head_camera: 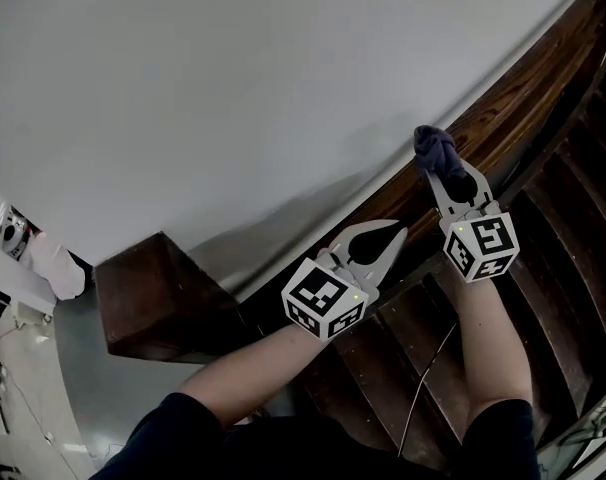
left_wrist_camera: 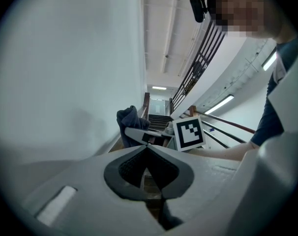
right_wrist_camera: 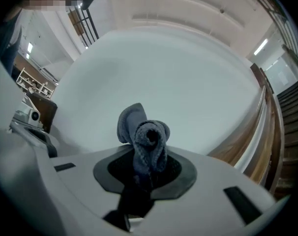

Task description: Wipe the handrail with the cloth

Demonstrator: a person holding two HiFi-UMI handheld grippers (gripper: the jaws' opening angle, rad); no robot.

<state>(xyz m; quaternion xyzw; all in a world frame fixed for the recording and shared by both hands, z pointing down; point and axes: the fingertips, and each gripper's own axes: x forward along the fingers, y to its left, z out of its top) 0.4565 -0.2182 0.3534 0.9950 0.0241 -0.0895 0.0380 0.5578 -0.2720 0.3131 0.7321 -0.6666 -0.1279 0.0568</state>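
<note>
1. The right tool (head_camera: 432,171) is clamped on a dark blue-grey cloth (head_camera: 435,146). In the right gripper view the cloth (right_wrist_camera: 148,141) stands bunched between the pads and sticks out past the tips of that tool (right_wrist_camera: 144,168).
2. Ahead of the right tool's tips, the cloth sits at the wall-side edge of the dark wooden handrail (head_camera: 523,88). Whether it presses on the wood cannot be told.
3. The left tool (head_camera: 393,234) has its jaws together with nothing between them; the left gripper view shows the tips of this tool (left_wrist_camera: 146,147) meeting.
4. The left tool lies just behind and to the left of the right tool, lower along the same rail. From the left tool's own camera, the right tool (left_wrist_camera: 141,134), its marker cube (left_wrist_camera: 189,133) and the cloth (left_wrist_camera: 128,118) are straight ahead and close.
5. A plain white wall (head_camera: 233,88) runs to the left of both tools.
6. Wooden stair steps (head_camera: 573,248) lie to the right of the right tool.
7. A square wooden post (head_camera: 153,298) stands well behind the left tool, at the rail's lower end.
</note>
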